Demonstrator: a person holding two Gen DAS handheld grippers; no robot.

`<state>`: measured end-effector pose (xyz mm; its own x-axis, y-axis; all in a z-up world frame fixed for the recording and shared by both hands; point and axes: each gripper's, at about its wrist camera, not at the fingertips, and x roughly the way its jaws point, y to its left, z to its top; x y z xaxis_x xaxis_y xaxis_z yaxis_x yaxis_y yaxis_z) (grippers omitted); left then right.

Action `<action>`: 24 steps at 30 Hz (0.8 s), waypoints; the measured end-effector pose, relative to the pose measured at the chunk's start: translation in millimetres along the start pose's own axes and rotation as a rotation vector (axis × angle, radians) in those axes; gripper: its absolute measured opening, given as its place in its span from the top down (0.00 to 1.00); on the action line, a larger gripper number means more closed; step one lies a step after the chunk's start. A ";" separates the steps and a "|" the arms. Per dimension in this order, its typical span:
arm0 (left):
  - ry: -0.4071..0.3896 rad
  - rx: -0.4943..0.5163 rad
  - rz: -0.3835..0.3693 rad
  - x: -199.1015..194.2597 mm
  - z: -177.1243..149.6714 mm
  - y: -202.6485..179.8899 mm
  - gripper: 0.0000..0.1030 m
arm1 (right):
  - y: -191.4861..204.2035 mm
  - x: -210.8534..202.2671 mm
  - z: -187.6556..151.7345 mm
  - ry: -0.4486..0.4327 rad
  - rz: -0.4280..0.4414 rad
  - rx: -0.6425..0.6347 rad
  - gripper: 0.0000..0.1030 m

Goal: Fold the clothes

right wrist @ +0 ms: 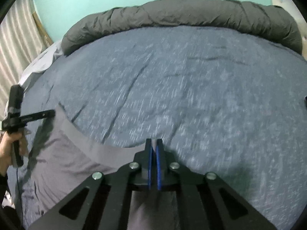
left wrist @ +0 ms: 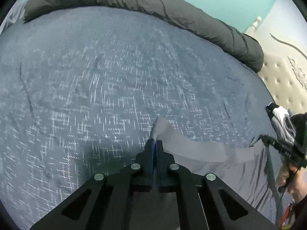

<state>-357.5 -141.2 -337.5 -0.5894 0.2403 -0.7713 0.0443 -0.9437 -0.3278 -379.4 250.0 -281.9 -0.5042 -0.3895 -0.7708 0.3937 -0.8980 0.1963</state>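
The left hand-held gripper (left wrist: 155, 143) is clamped on one corner of a grey garment (left wrist: 230, 164), its blue-lined fingers pressed together with a peak of cloth standing up between them. The right hand-held gripper (right wrist: 154, 143) is likewise closed on the opposite corner, a sliver of grey fabric showing between its pads. The garment, which seems to be shorts or trousers held by a broad waistband, hangs in a sagging curve between the two grips and trails toward the near edge of the bed (right wrist: 191, 76), over a blue speckled bedspread. A rolled dark duvet (right wrist: 182, 13) lies along the far side, well apart from the work, and a small heap of other clothes (left wrist: 282, 122) sits near the padded headboard (left wrist: 284, 88). The step in hand looks like spreading the piece flat before the first fold. The main risk is that each grip holds only a thin pinch of slippery-looking cloth; a hard pull apart could slide a corner out and drop that side in a crumple. Uneven lowering would likely lay the waistband crooked, so later folds come out skewed. The blur on the bedspread suggests quick motion, which could make the loose lower part bunch beneath itself.
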 end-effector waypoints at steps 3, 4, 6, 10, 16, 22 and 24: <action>-0.051 -0.011 0.026 -12.5 6.3 4.6 0.98 | -2.1 3.1 12.1 -0.011 -0.015 0.012 0.97; -0.057 -0.019 0.028 -15.5 8.2 6.9 0.98 | -2.2 5.3 16.2 -0.011 -0.015 0.016 0.97; -0.063 -0.020 0.040 -17.8 11.1 9.3 0.98 | -1.9 11.7 24.4 -0.008 -0.020 0.026 0.97; -0.056 -0.031 0.058 -12.8 13.2 13.6 0.98 | -1.0 29.4 31.2 0.018 -0.035 0.041 0.97; -0.015 -0.031 0.088 -4.7 10.1 19.4 0.98 | -12.6 55.7 27.4 0.081 -0.024 0.124 0.96; -0.027 -0.063 0.102 -19.4 5.4 32.4 0.95 | -36.9 15.8 15.3 -0.016 -0.022 0.233 0.59; -0.039 -0.081 0.102 -30.9 0.7 38.8 0.95 | -42.3 -2.9 5.5 -0.037 -0.004 0.243 0.59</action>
<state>-338.1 -185.4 -326.0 -0.6094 0.1335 -0.7816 0.1697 -0.9409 -0.2930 -398.8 288.0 -284.6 -0.5346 -0.3894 -0.7500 0.1973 -0.9205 0.3373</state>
